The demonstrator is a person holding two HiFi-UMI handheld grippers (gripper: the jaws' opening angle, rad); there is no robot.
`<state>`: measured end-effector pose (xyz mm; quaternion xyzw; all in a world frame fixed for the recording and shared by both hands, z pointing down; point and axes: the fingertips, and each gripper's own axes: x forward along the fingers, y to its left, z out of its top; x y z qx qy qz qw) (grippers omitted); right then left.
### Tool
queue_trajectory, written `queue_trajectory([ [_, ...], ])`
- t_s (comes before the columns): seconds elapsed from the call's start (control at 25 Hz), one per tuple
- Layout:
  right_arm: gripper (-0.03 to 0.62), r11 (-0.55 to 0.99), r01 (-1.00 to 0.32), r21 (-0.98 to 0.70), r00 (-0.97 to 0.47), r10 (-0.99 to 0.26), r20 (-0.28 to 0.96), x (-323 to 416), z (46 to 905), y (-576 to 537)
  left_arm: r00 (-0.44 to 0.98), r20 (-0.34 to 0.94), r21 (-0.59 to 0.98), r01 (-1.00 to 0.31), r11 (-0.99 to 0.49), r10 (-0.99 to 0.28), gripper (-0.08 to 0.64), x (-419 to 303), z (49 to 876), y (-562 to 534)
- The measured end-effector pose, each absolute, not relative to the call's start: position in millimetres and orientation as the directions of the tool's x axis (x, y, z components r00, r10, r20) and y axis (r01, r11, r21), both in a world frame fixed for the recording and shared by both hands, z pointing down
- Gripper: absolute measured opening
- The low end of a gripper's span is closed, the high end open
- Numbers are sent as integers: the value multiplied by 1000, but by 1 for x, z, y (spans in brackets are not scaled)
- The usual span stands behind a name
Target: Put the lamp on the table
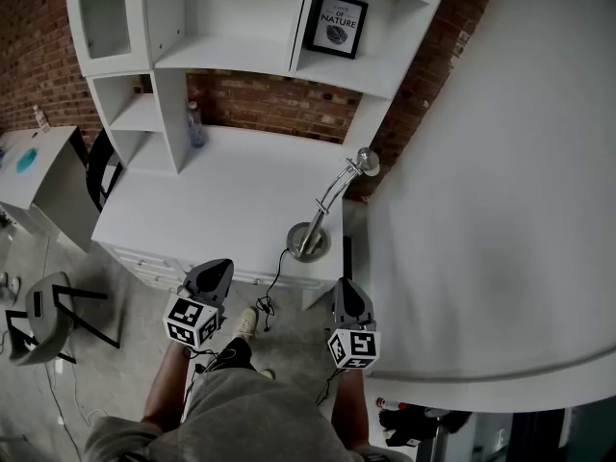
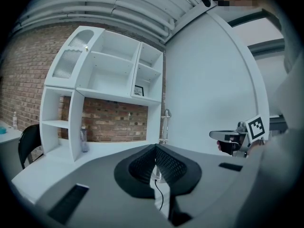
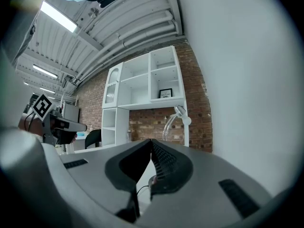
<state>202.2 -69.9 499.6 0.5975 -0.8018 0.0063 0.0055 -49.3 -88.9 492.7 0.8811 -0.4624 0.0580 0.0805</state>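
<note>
Both claws are held out roughly level in front of the person, short of the white worktop [image 1: 221,200]. The left claw [image 1: 216,264] has its jaws pressed together with nothing between them. The right claw [image 1: 345,285] is the same, tips meeting and empty.

The lamp [image 1: 309,242] stands upright on the worktop just ahead of the two claws, between them and closer to the right claw. Its round base sits by the front edge, and its curved metal neck rises away from the claws to a small head farther off and to the right. A black cord [image 1: 273,292] drops from the base over the front edge and hangs between the claws. Neither claw touches the lamp or the cord.

Well ahead of the left claw, a clear bottle [image 1: 195,123] stands on the worktop under the white shelves [image 1: 231,17]. A framed picture [image 1: 336,24] leans in a shelf compartment far beyond the right claw. A black chair [image 1: 100,169] stands off to the left of the left claw.
</note>
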Motion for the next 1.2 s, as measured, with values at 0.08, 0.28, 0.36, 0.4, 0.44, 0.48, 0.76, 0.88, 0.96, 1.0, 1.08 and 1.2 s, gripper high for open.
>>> queue_trajectory([
  [0.08,25,289,-957,-5,-289,-957,12,202,499,-69,562,172,85,-827,-556,-809,3,-50,493,-88],
  [0.28,23,298,-955,-4,-298,-955,9,199,501,-71,560,166,82,-828,-555,-812,3,-51,492,-90],
  [0.36,23,301,-954,-4,-301,-954,8,197,501,-71,557,158,79,-830,-552,-816,3,-52,490,-91],
  [0.4,23,301,-954,-5,-301,-953,7,197,500,-72,555,156,78,-831,-550,-817,3,-52,490,-92],
  [0.44,23,302,-953,-5,-302,-953,6,197,500,-73,554,156,79,-832,-549,-818,3,-53,490,-93],
  [0.48,23,302,-953,-6,-302,-953,6,197,499,-74,553,157,79,-833,-548,-818,3,-53,490,-93],
  [0.76,23,299,-954,-6,-299,-954,3,197,500,-75,555,159,77,-832,-550,-817,3,-53,489,-96],
  [0.88,23,299,-954,-6,-299,-954,5,197,500,-75,560,168,79,-828,-555,-811,3,-52,490,-95],
  [0.96,23,299,-954,-8,-299,-954,7,197,501,-74,565,180,83,-825,-560,-805,3,-51,491,-93],
  [1.0,23,298,-954,-8,-298,-954,10,198,502,-74,566,181,83,-824,-561,-804,3,-50,491,-93],
  [1.08,23,299,-954,-6,-299,-954,13,198,503,-74,567,183,84,-823,-562,-803,3,-49,492,-93],
  [1.2,23,297,-955,-5,-297,-955,9,198,502,-74,564,172,80,-825,-559,-808,3,-49,491,-95],
])
